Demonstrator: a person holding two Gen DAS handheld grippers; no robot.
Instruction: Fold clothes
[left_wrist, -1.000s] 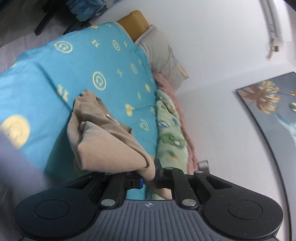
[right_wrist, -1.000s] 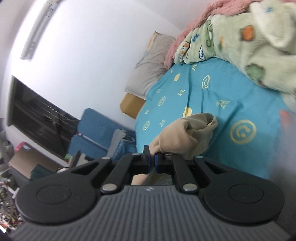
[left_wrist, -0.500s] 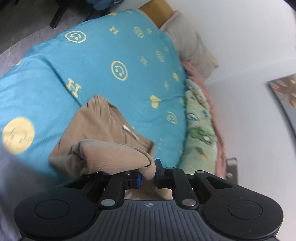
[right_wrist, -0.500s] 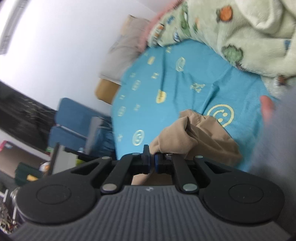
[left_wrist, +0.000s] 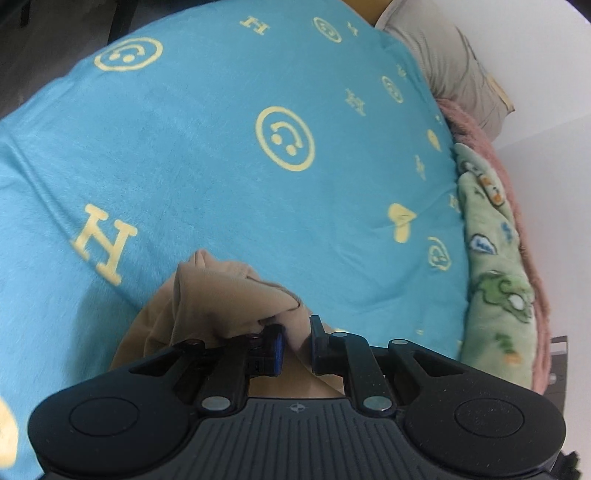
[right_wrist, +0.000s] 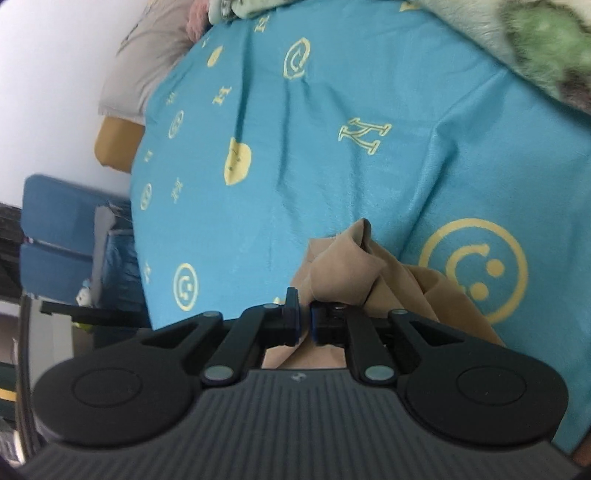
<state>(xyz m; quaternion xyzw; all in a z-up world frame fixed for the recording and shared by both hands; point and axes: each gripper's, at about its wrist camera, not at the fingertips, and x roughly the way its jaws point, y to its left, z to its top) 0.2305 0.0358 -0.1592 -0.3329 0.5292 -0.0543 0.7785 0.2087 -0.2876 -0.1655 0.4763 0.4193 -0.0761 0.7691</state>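
Note:
A tan garment lies bunched on the blue bedspread just ahead of my left gripper, which is shut on a fold of it. In the right wrist view the same tan garment is crumpled in front of my right gripper, whose jaws are shut on its edge. The cloth spreads under and behind both grippers, partly hidden by their bodies. The bedspread has yellow smiley and letter prints.
A green patterned fleece blanket and a pink blanket lie along the bed's far side by the white wall. A grey pillow sits at the head. Blue chairs stand beside the bed in the right wrist view.
Both grippers have come down close to the bedspread with the tan garment still held. The garment hung and bunched before; now it rests on the bed.

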